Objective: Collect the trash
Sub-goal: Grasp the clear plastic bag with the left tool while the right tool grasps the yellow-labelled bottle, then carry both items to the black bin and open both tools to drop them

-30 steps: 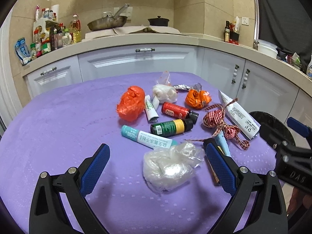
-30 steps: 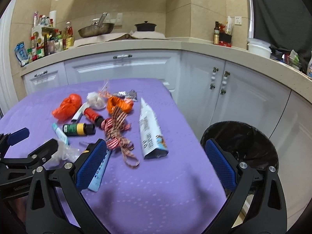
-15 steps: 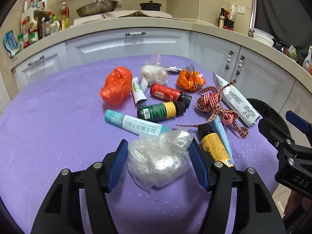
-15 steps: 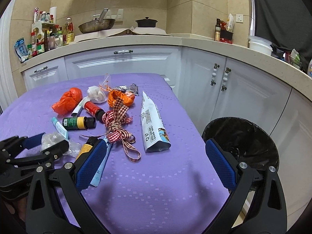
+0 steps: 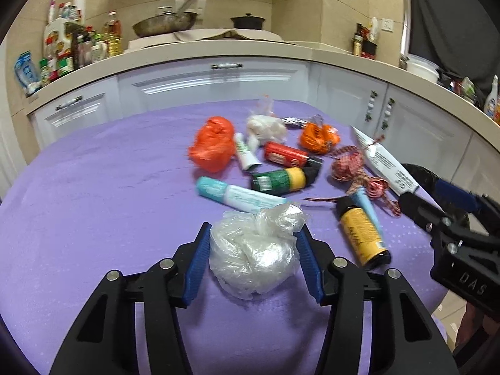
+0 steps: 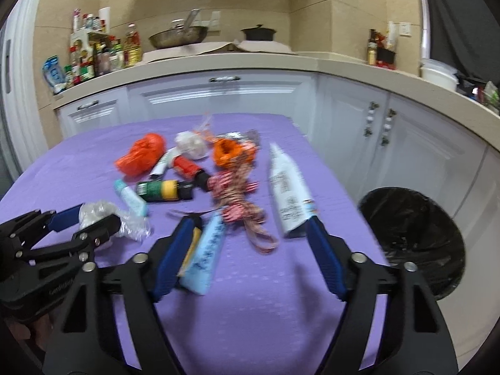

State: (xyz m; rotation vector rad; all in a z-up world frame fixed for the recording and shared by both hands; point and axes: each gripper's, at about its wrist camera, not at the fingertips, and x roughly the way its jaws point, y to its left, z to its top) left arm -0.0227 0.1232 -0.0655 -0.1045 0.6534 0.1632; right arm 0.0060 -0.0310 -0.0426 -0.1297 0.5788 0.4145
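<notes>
The crumpled clear plastic bag (image 5: 254, 254) lies on the purple tablecloth (image 5: 93, 218) at the near edge of the litter, directly between the blue pads (image 5: 195, 267) of my left gripper (image 5: 253, 240). Its jaws are closing; both pads sit against the bag's sides. The left gripper points forward and down at the table. My right gripper (image 6: 250, 234) is angled likewise, jaws closing but wide apart, with nothing pressed between them. A light blue tube (image 6: 207, 254) lies just inside its left pad, beside the yellow-labelled bottle (image 5: 361, 234). A white tube (image 6: 289, 193) ends near its right pad. The black-lined bin (image 6: 415, 234) stands off the table's right edge.
</notes>
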